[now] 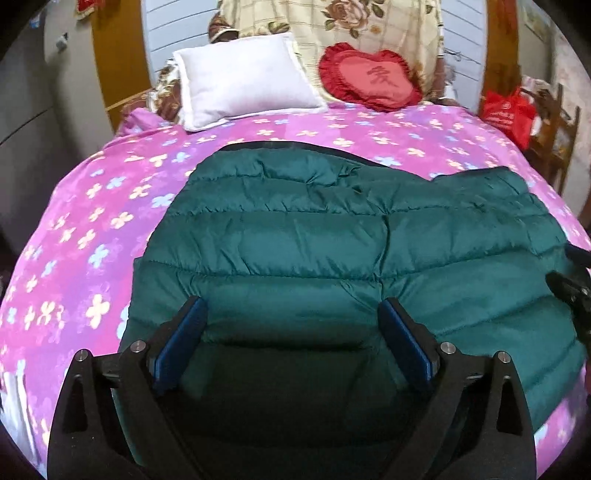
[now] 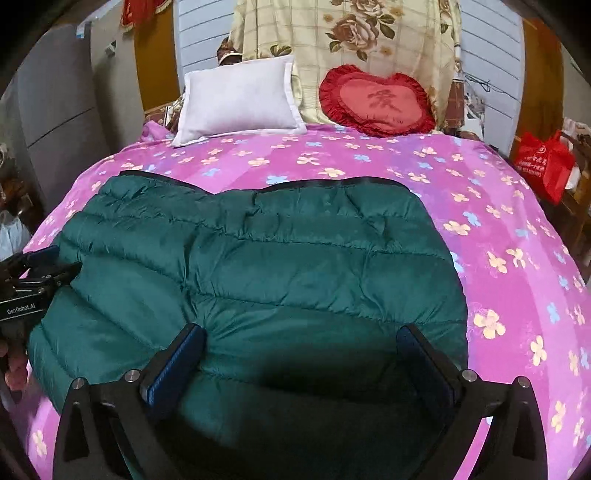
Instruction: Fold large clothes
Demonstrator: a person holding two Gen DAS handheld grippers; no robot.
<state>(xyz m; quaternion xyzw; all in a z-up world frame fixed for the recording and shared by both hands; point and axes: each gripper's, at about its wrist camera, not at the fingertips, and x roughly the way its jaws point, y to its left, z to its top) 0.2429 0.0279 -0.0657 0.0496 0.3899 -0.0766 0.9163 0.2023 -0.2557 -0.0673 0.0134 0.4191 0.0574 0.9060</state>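
A dark green quilted puffer jacket lies spread flat on the pink flowered bedspread; it also shows in the right wrist view. My left gripper is open, its blue-padded fingers hovering over the jacket's near left part, holding nothing. My right gripper is open over the jacket's near right part, also empty. The right gripper shows at the right edge of the left wrist view. The left gripper shows at the left edge of the right wrist view.
A white pillow and a red heart cushion lean at the head of the bed before a floral quilt. A red bag stands on a wooden chair at the right. A grey cabinet stands at the left.
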